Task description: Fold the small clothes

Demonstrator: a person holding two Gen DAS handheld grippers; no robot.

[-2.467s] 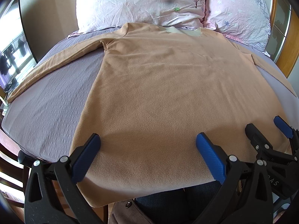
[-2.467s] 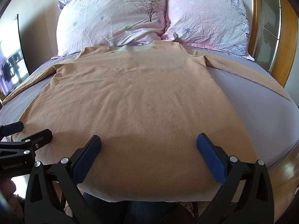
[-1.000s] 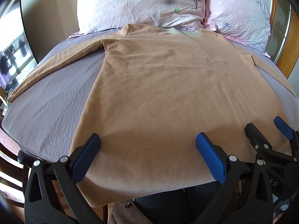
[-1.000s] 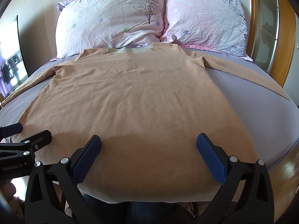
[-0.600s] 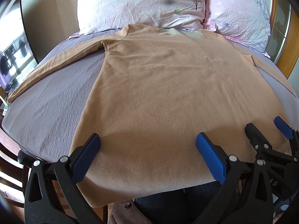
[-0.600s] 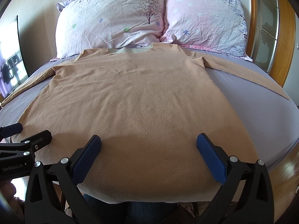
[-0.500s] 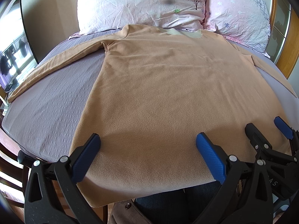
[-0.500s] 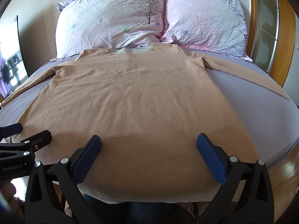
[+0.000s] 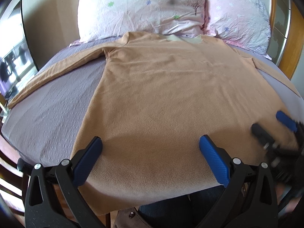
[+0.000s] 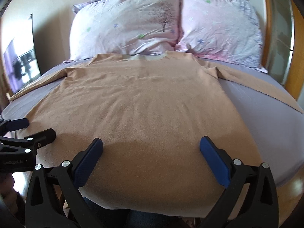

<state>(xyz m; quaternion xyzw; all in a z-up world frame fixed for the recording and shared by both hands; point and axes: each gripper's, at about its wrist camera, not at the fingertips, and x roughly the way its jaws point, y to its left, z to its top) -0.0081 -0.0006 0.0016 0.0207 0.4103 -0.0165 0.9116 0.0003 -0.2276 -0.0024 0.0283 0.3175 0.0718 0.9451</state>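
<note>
Two claws, both spread wide w/ nothing between the blue pads. Left claw (image 9: 150,152) hovers over the hem area of the tan long-sleeve shirt (image 9: 171,95), toward the shirt's left side; right claw (image 10: 151,153) hovers over the hem nearer the middle-right. Neither pad set visibly touches the cloth.

Shirt lies flat on the bed (image 9: 47,117), which has a lilac sheet. Collar end is at the far side, touching the pillows; hem hangs slightly over the near edge of the bed. Collar has a pale band (image 10: 146,58). Left sleeve (image 9: 57,72) stretches out diagonally across the sheet toward the bed's left edge; right sleeve (image 10: 256,83) runs out to the right edge. Body of shirt is mostly smooth, w/ a few light creases across the chest.

In left wrist view the right claw (image 9: 273,125) shows at the right margin, blurred, over the shirt's right hem corner. In right wrist view the left claw (image 10: 32,128) shows at the left margin, over the shirt's left edge.

Two pink floral pillows (image 10: 125,22) (image 10: 220,26) lean at the head of the bed, side by side & touching. Wooden frame (image 10: 296,57) stands on the right, dark screen (image 9: 13,57) at the left wall.
</note>
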